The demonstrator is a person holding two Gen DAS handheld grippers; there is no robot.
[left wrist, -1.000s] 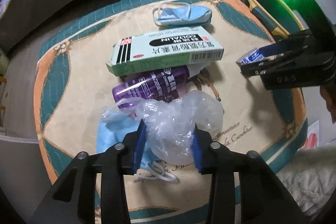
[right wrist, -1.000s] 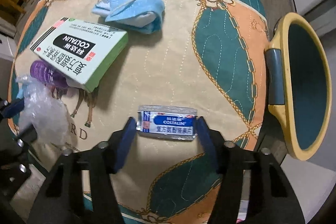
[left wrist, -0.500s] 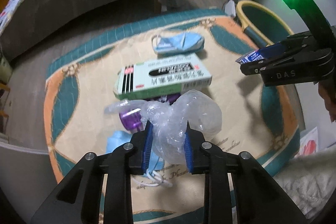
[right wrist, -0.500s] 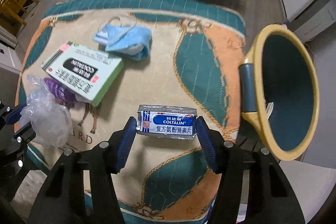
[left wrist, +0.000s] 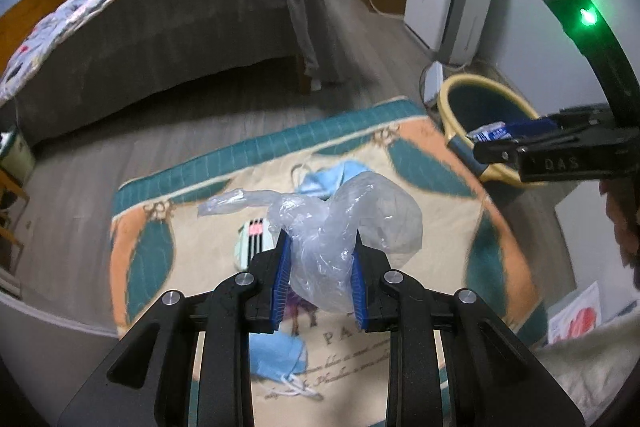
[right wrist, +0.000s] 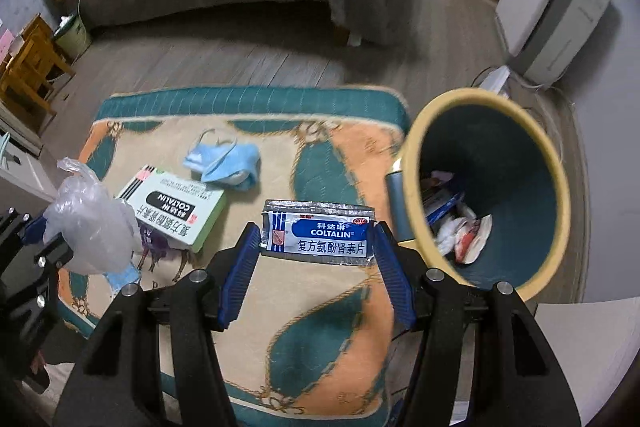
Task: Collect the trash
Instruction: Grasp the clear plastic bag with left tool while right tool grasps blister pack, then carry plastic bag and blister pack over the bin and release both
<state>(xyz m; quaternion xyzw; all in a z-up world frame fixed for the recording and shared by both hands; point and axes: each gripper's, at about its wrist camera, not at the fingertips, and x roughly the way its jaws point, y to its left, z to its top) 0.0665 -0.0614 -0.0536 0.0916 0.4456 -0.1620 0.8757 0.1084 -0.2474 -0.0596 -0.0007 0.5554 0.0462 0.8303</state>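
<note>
While left gripper (left wrist: 320, 267) pinches crinkled clear plastic bag (left wrist: 352, 227), right gripper (right wrist: 316, 259) clamps flat foil sachet (right wrist: 318, 231).

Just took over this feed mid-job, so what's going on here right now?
Trash is being collected off a mat. The left gripper is shut on a crumpled clear plastic bag, held above the mat. The right gripper clamps a Coltalin foil packet beside the yellow bin. A medicine box and blue face masks lie on the mat.
</note>
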